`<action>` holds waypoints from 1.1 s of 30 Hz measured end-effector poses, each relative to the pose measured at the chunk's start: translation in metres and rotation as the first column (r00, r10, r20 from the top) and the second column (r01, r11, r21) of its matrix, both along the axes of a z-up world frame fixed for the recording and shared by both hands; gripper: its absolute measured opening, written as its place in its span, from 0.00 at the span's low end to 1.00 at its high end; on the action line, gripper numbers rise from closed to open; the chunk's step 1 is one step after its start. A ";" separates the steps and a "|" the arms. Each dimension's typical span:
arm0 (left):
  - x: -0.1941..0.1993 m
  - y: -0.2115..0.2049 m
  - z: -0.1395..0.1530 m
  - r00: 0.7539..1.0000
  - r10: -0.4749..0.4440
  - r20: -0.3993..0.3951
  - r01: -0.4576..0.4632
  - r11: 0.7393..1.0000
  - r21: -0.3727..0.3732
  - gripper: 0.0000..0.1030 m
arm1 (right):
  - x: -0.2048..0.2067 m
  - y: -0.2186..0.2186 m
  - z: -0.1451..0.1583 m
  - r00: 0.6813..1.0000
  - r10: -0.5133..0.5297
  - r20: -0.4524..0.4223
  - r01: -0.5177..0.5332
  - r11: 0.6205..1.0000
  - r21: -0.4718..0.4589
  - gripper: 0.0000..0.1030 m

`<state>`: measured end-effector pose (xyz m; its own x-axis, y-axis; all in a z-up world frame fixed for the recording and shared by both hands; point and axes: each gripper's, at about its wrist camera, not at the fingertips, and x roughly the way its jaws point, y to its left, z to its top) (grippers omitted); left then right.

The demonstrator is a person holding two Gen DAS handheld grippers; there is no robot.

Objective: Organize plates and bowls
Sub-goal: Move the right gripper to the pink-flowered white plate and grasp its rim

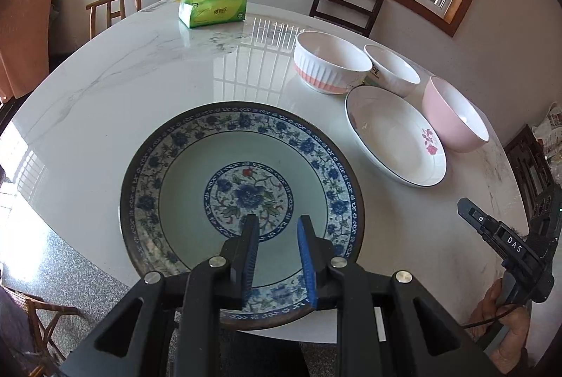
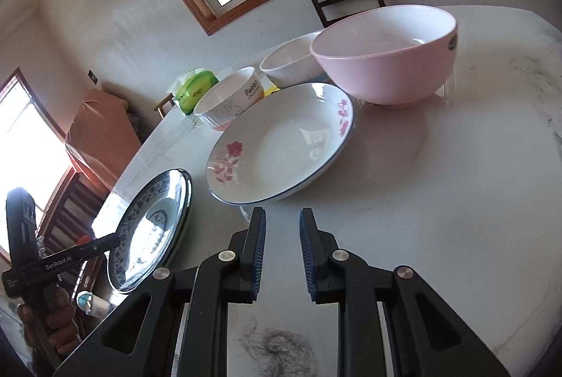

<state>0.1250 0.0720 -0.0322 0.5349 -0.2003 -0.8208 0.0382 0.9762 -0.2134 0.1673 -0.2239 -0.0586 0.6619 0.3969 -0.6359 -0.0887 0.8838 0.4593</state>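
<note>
Blue-floral plate (image 1: 242, 201), w/ dark rim; pink bowl (image 1: 456, 115) glossy, plain.

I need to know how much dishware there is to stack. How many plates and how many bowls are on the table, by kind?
Plates: 2, the blue floral plate and the white plate with pink flowers.
Bowls: 3, the ribbed white and pink bowl, the white bowl with print and the pink bowl.
Total: 5.
</note>
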 end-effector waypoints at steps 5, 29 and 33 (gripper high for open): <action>0.026 -0.026 0.003 0.998 -0.055 -0.041 0.052 0.997 -0.062 0.22 | 0.002 -0.038 -0.015 0.997 -0.062 -0.053 0.067 0.991 0.115 0.20; 0.168 -0.073 -0.023 0.986 -0.078 -0.149 0.071 0.996 -0.051 0.32 | 0.051 -0.048 -0.011 0.996 -0.062 -0.067 0.074 0.977 0.201 0.31; 0.175 -0.072 -0.029 0.982 -0.080 -0.171 0.070 0.995 -0.067 0.32 | 0.057 -0.046 -0.016 0.995 -0.059 -0.080 0.074 0.978 0.196 0.31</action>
